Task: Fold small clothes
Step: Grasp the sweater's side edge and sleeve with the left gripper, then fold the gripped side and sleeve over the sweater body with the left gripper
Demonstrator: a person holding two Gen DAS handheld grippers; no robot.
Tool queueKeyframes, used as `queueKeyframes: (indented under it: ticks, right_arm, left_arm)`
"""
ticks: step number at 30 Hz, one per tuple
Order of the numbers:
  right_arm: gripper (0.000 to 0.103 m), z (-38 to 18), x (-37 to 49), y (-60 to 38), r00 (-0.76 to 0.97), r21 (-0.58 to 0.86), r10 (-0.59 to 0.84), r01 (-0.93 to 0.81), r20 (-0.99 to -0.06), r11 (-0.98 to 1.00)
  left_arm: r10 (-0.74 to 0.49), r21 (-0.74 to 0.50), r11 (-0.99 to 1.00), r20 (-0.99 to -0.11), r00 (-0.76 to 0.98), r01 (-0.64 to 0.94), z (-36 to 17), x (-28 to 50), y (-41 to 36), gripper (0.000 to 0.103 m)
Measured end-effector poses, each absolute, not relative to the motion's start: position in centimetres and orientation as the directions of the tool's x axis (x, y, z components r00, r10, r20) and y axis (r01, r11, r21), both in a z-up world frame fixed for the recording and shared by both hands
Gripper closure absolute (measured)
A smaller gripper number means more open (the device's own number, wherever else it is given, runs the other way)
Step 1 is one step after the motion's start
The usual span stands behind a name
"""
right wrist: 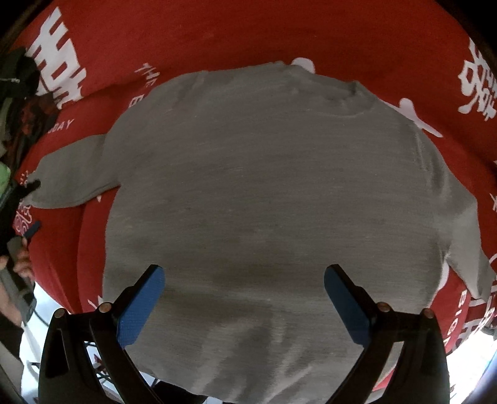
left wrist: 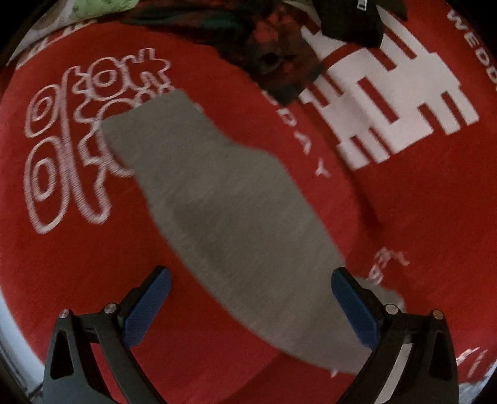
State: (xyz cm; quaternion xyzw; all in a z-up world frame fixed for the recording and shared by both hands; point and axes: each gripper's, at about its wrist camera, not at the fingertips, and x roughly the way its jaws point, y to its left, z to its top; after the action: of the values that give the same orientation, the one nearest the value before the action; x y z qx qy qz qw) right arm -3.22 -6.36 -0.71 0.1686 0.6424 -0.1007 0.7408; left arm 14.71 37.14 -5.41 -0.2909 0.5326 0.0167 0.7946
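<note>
A small grey T-shirt lies spread flat on a red cloth with white lettering. Its neckline is at the far right and one sleeve sticks out to the left. My right gripper is open and empty above the shirt's lower body. In the left wrist view a grey sleeve part of the shirt runs diagonally across the red cloth. My left gripper is open and empty above that sleeve; it also shows at the left edge of the right wrist view.
A pile of dark and patterned clothes lies at the far edge of the red cloth, with a black item beside it. The same pile shows at the left in the right wrist view. The cloth's near edge drops to a light floor.
</note>
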Motion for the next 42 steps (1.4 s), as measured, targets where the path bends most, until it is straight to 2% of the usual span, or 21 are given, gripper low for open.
queueKeyframes:
  ticks: [5, 6, 7, 8, 10, 11, 12, 13, 17, 24, 29, 33, 38, 42]
  right_arm:
    - [0.001, -0.6, -2.1, -4.4, 0.158, 0.121, 0.071, 0.331, -0.985, 0.936]
    - [0.001, -0.5, -1.9, -4.1, 0.162, 0.117, 0.068, 0.321, -0.984, 0.94]
    - [0.001, -0.3, -1.8, -3.6, 0.169, 0.116, 0.066, 0.305, -0.983, 0.945]
    - [0.001, -0.1, -1.7, -3.4, 0.174, 0.115, 0.065, 0.295, -0.983, 0.949]
    - [0.001, 0.2, -1.6, -3.0, 0.181, 0.11, 0.061, 0.276, -0.982, 0.955]
    - [0.001, 0.3, -1.6, -2.8, 0.183, 0.11, 0.061, 0.272, -0.981, 0.956]
    - [0.001, 0.3, -1.6, -2.8, 0.182, 0.114, 0.065, 0.273, -0.981, 0.955]
    - [0.001, 0.3, -1.7, -2.8, 0.181, 0.118, 0.069, 0.276, -0.981, 0.954]
    - [0.001, -0.1, -2.0, -3.2, 0.174, 0.128, 0.077, 0.307, -0.982, 0.943]
    - [0.001, -0.2, -3.2, -4.2, 0.185, 0.152, 0.088, 0.37, -0.979, 0.917]
    - [0.001, 0.5, -4.3, -5.4, 0.22, 0.165, 0.076, 0.421, -0.972, 0.892]
    - [0.001, 1.3, -5.9, -7.3, 0.245, 0.185, 0.068, 0.497, -0.967, 0.848]
    - [0.001, 1.7, -9.0, -11.0, 0.274, 0.203, 0.039, 0.602, -0.961, 0.772]
    - [0.001, 0.5, -11.5, -14.5, 0.255, 0.209, 0.042, 0.675, -0.966, 0.707]
  left_arm:
    - [-0.305, -0.479, 0.812, -0.836, 0.457, -0.333, -5.8, 16.6, 36.9, 0.001]
    - [-0.294, -0.472, 0.816, -0.836, 0.463, -0.335, -5.7, 16.4, 37.2, 0.006]
    - [-0.281, -0.46, 0.823, -0.84, 0.465, -0.334, -5.6, 16.1, 37.4, 0.019]
    - [-0.26, -0.433, 0.841, -0.849, 0.46, -0.323, -5.5, 15.9, 37.5, 0.028]
    - [-0.258, -0.411, 0.867, -0.854, 0.451, -0.283, -5.7, 16.2, 36.8, 0.061]
    - [-0.272, -0.417, 0.869, -0.852, 0.447, -0.267, -5.7, 16.3, 36.5, 0.07]
    - [-0.307, -0.442, 0.863, -0.843, 0.443, -0.243, -5.9, 16.4, 36.6, 0.09]
    - [-0.361, -0.486, 0.847, -0.824, 0.437, -0.217, -6.3, 16.7, 36.8, 0.092]
    - [-0.409, -0.525, 0.837, -0.785, 0.465, -0.15, -5.5, 16.7, 36.7, 0.092]
    - [-0.574, -0.629, 0.776, -0.673, 0.467, 0.047, -1.5, 16.5, 32.4, 0.093]
    - [-0.715, -0.672, 0.693, -0.592, 0.373, 0.262, 2.8, 15.2, 24.7, 0.093]
    - [-0.812, -0.699, 0.578, -0.54, 0.22, 0.421, 5.2, 12.9, 16.0, 0.093]
    - [-0.816, -0.686, 0.518, -0.575, 0.055, 0.511, 3.9, 9.1, 5.9, 0.093]
    - [-0.737, -0.629, 0.551, -0.675, -0.034, 0.548, 0.3, 5.8, -0.7, 0.093]
